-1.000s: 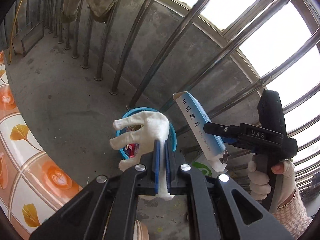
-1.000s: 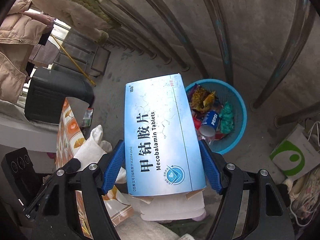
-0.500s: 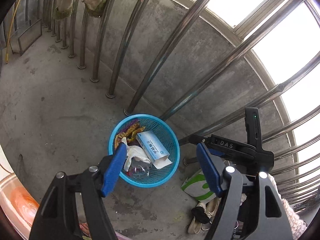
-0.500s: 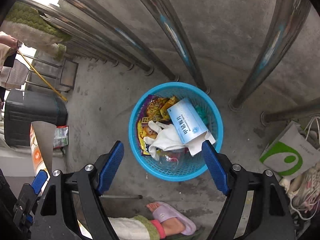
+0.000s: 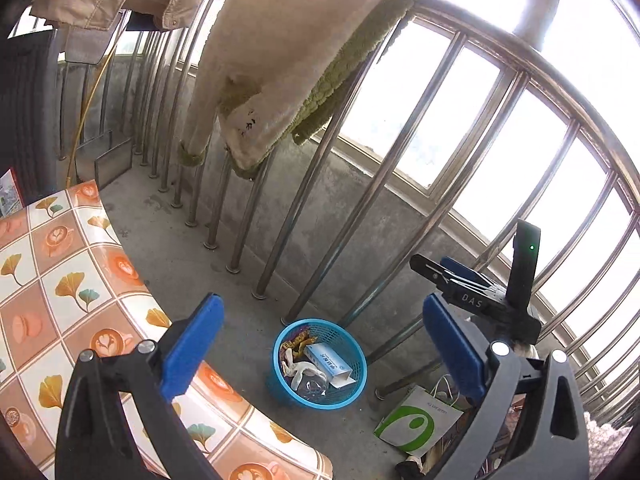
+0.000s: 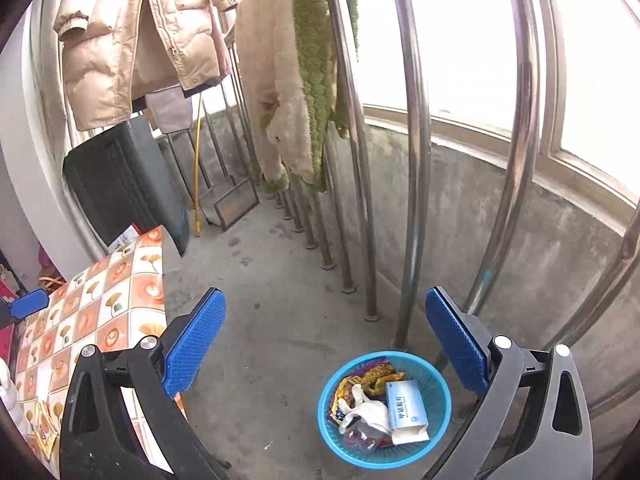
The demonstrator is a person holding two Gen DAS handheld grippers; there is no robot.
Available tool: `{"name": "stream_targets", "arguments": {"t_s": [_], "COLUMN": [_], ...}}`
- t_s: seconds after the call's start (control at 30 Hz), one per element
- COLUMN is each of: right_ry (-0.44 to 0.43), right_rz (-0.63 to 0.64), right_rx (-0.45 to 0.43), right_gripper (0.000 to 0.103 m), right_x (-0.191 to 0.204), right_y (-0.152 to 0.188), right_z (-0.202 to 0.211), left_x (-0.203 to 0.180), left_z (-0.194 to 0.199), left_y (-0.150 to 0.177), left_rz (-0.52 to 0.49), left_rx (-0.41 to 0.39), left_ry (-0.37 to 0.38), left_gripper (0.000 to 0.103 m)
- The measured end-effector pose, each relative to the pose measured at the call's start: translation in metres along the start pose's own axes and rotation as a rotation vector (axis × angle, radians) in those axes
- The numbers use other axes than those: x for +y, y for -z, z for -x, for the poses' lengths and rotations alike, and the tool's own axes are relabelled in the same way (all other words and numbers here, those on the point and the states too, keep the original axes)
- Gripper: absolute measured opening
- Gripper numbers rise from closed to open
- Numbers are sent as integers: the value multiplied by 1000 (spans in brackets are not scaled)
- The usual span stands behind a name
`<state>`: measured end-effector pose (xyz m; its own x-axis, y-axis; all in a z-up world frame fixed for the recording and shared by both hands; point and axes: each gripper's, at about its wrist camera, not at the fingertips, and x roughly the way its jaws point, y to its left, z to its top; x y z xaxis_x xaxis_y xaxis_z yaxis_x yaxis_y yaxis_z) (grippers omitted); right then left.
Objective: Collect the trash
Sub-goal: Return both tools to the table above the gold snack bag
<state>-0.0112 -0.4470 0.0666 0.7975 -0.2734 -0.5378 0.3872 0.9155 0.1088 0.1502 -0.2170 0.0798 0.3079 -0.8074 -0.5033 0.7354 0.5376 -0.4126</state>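
Note:
A blue mesh trash basket (image 5: 358,364) stands on the concrete floor by the steel railing; it also shows in the right wrist view (image 6: 442,396). Inside lie a blue-and-white medicine box (image 5: 329,363) (image 6: 406,404), a white glove (image 5: 304,372) (image 6: 366,408) and snack wrappers (image 6: 374,374). My left gripper (image 5: 324,340) is open and empty, well above the basket. My right gripper (image 6: 324,340) is open and empty, above and left of the basket. The right gripper's body (image 5: 480,300) shows at the right in the left wrist view.
A table with an orange tiled cloth (image 5: 60,280) (image 6: 92,312) lies to the left. Steel railing bars (image 6: 412,160) and a concrete wall stand behind the basket. A fleece garment (image 5: 288,64) hangs on the rail. A white-and-green paper bag (image 5: 416,420) sits right of the basket.
A second ago my left gripper held the glove and my right the medicine box; both were let go into the basket. Since then both open grippers have risen and pulled back.

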Motion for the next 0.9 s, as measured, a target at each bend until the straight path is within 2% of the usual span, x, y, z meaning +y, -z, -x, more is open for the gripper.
{"name": "stream_targets", "arguments": {"t_s": [0.13,0.23,0.3,0.4,0.57,0.67,0.8,0.83,0.9], "right_ry": [-140,-266,-331,-380,-524,-605,-669,-678,-703], "right_rz": [54,122,185,306,364,389,416,419,424], "right_rx": [-39,-37,-7,78,241,390,574,619,697], "right_gripper": [96,96,96,96,90,81,64,58,52], "right_x": [52,100,132,189,254,291,330,339,354], "right_y": [-17,-21,-19,-7,28,64,119,131,156], "right_z": [7,7,7,-4,-19,-27,-31,-32,-28], "left_x": [39,72,94,124,156,166,185,188,190], "left_z": [79,138,172,214,251,262,262,263,262], "left_y": [23,51,73,106,165,196,224,228,233], "left_rz": [42,76,93,178,341,402,522,540,552], "left_rx": [-96,-143,-143,-115,-99,-103,-74,-76,-79], "left_ry": [-103,-245,-334,-413,-566,-639,-690,-696,-713], "left_gripper": [97,97,97,97,97,97,97,92,86]}}
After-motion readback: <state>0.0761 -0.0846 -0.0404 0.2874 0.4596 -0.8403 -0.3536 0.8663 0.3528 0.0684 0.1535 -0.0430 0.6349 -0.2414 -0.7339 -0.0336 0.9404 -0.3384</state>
